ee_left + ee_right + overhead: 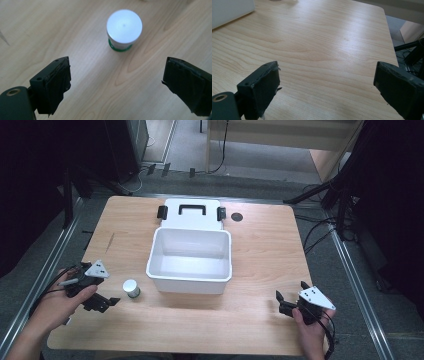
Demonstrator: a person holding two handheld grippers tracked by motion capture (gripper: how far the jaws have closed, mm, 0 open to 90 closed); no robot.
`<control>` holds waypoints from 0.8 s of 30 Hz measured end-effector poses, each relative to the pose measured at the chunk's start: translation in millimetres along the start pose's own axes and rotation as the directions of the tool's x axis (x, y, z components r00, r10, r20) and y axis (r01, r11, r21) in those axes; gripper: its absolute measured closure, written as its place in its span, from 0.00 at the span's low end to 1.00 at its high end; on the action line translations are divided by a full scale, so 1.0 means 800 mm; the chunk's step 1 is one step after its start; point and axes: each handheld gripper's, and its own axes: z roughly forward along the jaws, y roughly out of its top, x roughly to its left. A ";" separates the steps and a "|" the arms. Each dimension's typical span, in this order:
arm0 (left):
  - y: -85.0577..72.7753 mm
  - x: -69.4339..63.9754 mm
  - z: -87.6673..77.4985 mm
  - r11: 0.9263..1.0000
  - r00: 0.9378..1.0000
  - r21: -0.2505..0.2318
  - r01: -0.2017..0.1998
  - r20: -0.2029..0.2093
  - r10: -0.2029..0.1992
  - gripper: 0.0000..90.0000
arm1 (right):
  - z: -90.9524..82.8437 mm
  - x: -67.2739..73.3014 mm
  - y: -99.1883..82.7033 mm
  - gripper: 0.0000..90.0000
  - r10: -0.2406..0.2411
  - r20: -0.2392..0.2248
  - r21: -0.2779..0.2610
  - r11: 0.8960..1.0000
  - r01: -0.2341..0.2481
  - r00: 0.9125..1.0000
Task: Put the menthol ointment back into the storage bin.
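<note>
My left tongs [116,82] stand wide apart with nothing between them, aimed at the jar [124,29], which stands upright on the worktop [82,30] just ahead of the jaws and a little right of their centre line. In the high view the left tongs [102,301] sit just beside the jar [131,288], and the jar is near the front left corner of the open white box [190,260], not touching it. I judge the step in hand to be the reach for the jar, likely to lift it into the box. To do it well I would nudge the tongs slightly to the right so the jar sits midway between the jaws, then come forward and low enough that the pads meet the body under the white cap, not the cap's rim, where they could slip. I would close squarely, both pads meeting the sides together, so the jar is not tipped or pushed toward the box wall. My right tongs [327,87] are likewise spread, empty, over bare worktop; in the high view the right tongs [290,302] wait well apart from the box, and I would leave them parked there, clear of the left hand's path. The box lid [192,213] lies folded back behind, out of the way.
</note>
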 end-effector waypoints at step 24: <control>0.071 -0.021 0.046 0.961 0.987 0.230 -0.152 -0.011 0.159 0.31 | 0.000 0.000 0.000 0.08 -0.001 -0.002 0.000 1.000 0.001 1.000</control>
